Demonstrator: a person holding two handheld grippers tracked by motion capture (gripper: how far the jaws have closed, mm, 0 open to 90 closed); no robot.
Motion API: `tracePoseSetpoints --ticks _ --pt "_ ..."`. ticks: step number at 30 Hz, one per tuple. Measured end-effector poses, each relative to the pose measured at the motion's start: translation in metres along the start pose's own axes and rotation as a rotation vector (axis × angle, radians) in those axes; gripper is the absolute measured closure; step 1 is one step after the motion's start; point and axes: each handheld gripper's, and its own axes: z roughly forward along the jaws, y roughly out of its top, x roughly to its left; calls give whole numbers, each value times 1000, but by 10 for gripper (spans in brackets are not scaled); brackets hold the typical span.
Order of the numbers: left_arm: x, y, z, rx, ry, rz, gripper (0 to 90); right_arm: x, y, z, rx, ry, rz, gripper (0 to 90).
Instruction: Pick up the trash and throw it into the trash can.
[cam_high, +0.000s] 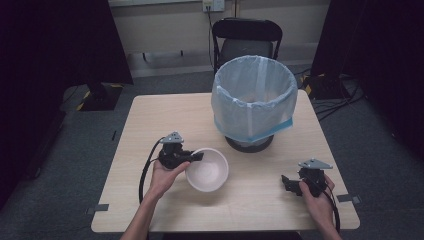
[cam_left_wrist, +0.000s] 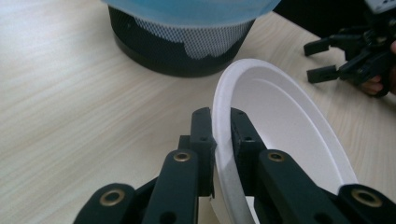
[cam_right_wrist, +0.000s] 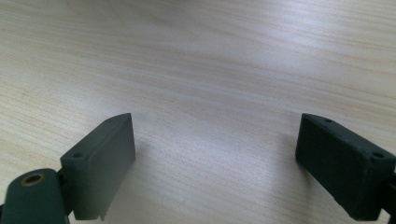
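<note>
Firmly on bowl (cam_left_wrist: 280, 121) rim, left gripper (cam_left_wrist: 223, 135) (right gripper (cam_right_wrist: 215, 158) wide).

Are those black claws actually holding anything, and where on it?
The left gripper is clamped on the white bowl, pinching its rim between both jaws. The right gripper is open over bare table.

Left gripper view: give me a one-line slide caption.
Left gripper clamps the white bowl's rim, bin just beyond.
</note>
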Motion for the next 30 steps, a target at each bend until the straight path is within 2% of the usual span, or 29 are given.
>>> tracePoseSetpoints --ticks 1,2,7,19,22,24,27,30 --pt "0 0 0 0 0 0 828 0 0 0 0 0 0 111" --pt "-1 4 -5 -29 0 0 828 0 0 0 0 0 0 111" --pt "-3 12 -14 -77 1 5 827 0 0 0 0 0 0 110" --pt "-15 40 -43 -174 5 48 827 0 0 0 0 0 0 110" --pt "-16 52 -53 -220 0 54 826 0 0 0 0 0 0 110" --pt "-17 55 -56 -227 -2 57 825 0 0 0 0 0 0 110" --pt "-17 66 -62 -266 -8 56 825 0 0 0 0 0 0 111" --pt "-22 80 -69 -290 -4 77 825 0 0 0 0 0 0 111"
